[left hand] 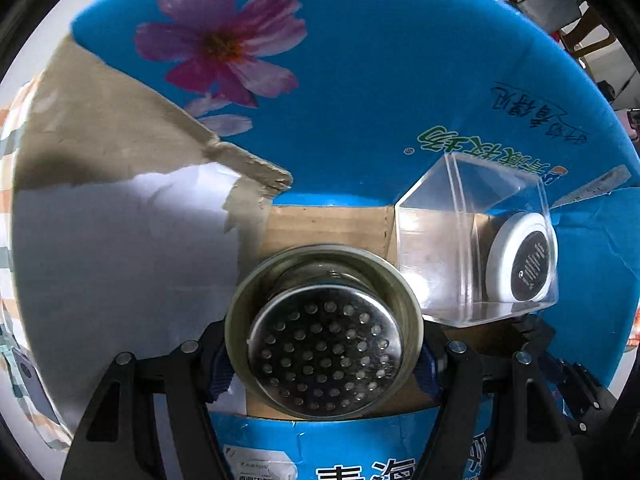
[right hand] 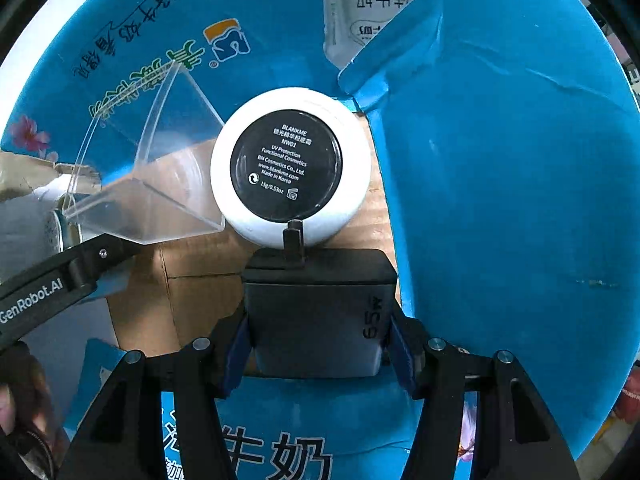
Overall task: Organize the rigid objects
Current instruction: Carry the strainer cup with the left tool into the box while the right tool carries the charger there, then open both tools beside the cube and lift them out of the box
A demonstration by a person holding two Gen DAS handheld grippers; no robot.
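My left gripper (left hand: 324, 360) is shut on a round metal cup (left hand: 324, 344) with a perforated base, held over the brown floor of a blue cardboard box (left hand: 328, 224). My right gripper (right hand: 318, 352) is shut on a dark grey charger block (right hand: 316, 312) marked 65W, prong pointing down into the same box. A clear plastic cube (left hand: 452, 248) (right hand: 152, 184) lies tilted in the box. Beside it lies a white round compact (left hand: 524, 260) (right hand: 288, 164) with a black label. The charger hangs just short of the compact.
Blue printed flaps (left hand: 360, 80) (right hand: 500, 160) stand open around the box. One torn flap shows bare brown card (left hand: 100, 120), with a white sheet (left hand: 120, 260) below it. The left gripper's arm (right hand: 60, 280) crosses the left of the right wrist view.
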